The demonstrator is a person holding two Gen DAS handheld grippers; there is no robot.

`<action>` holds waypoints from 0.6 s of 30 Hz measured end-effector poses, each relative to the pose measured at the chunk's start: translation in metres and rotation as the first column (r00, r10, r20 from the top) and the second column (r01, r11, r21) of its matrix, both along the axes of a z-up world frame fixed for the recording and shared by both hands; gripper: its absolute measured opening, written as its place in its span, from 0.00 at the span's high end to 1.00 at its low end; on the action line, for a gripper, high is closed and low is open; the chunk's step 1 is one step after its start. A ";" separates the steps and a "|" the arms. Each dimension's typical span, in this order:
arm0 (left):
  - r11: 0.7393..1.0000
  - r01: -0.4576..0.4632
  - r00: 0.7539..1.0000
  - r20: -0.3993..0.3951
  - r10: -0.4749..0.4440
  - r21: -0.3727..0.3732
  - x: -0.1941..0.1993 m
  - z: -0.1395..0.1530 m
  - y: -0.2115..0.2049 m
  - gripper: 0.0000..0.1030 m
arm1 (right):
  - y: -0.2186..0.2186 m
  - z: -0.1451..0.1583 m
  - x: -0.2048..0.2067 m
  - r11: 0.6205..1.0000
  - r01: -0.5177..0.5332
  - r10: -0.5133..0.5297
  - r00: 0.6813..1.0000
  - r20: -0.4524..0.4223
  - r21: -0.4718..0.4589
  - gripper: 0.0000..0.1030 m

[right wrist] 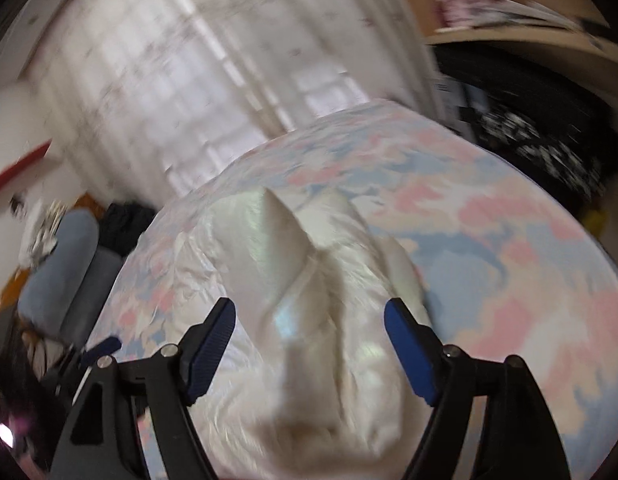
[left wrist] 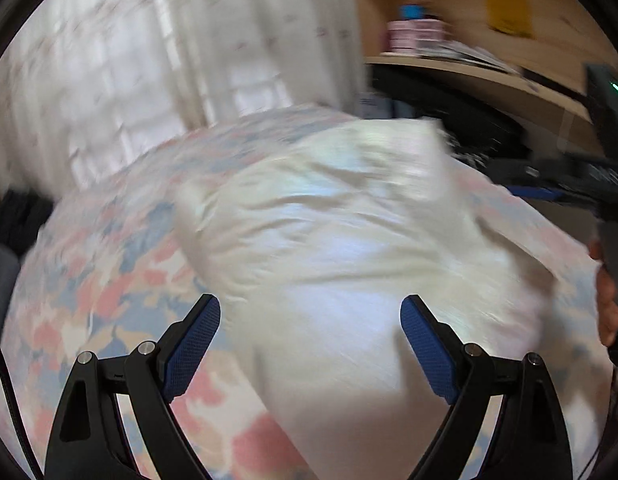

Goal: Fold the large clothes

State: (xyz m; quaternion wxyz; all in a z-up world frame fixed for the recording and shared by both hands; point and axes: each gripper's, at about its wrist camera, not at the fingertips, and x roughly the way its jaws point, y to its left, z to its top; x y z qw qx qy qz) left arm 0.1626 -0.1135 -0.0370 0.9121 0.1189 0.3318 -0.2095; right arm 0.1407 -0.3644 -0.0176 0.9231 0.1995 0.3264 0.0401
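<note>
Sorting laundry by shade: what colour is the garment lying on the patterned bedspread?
White garment, slightly shiny; clearest in the right wrist view.

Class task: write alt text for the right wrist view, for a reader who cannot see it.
The open right gripper hangs above a crumpled white garment, gripping nothing. The garment lies on a bed cover patterned in pink and blue, with white curtains behind; the picture is blurred.

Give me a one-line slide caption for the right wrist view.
Right gripper open above a rumpled white garment lying on the pastel patterned bedspread, nothing between its fingers.
</note>
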 end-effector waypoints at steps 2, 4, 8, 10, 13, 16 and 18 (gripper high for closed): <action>0.999 -0.042 0.999 0.003 0.042 -0.028 0.026 -0.002 0.006 0.12 | 0.003 0.003 0.026 0.998 -0.059 0.058 0.998 -0.015 -0.015 0.25; 0.997 -0.061 0.998 0.023 0.062 -0.043 0.046 -0.004 0.004 0.12 | 0.007 0.004 0.052 0.991 -0.127 0.127 0.992 -0.028 -0.028 0.25; 0.998 -0.065 0.995 0.071 0.066 -0.025 0.079 -0.007 -0.016 0.12 | 0.013 -0.001 0.095 0.977 -0.205 0.201 0.977 -0.073 -0.051 0.25; 0.998 -0.065 0.993 0.094 0.066 -0.016 0.091 -0.009 -0.027 0.12 | 0.014 -0.013 0.111 0.969 -0.243 0.238 0.966 -0.102 -0.036 0.25; 0.999 -0.032 0.996 0.087 0.035 -0.037 0.110 -0.013 -0.045 0.12 | 0.012 -0.037 0.127 0.967 -0.255 0.248 0.959 -0.137 -0.029 0.26; 0.996 0.000 0.999 0.051 0.004 -0.093 0.116 -0.012 -0.061 0.12 | -0.002 -0.052 0.123 0.973 -0.231 0.232 0.964 -0.134 0.019 0.58; 0.993 0.035 0.998 0.046 -0.030 -0.114 0.114 -0.012 -0.077 0.12 | -0.012 -0.056 0.109 0.984 -0.177 0.180 0.976 -0.124 0.034 0.64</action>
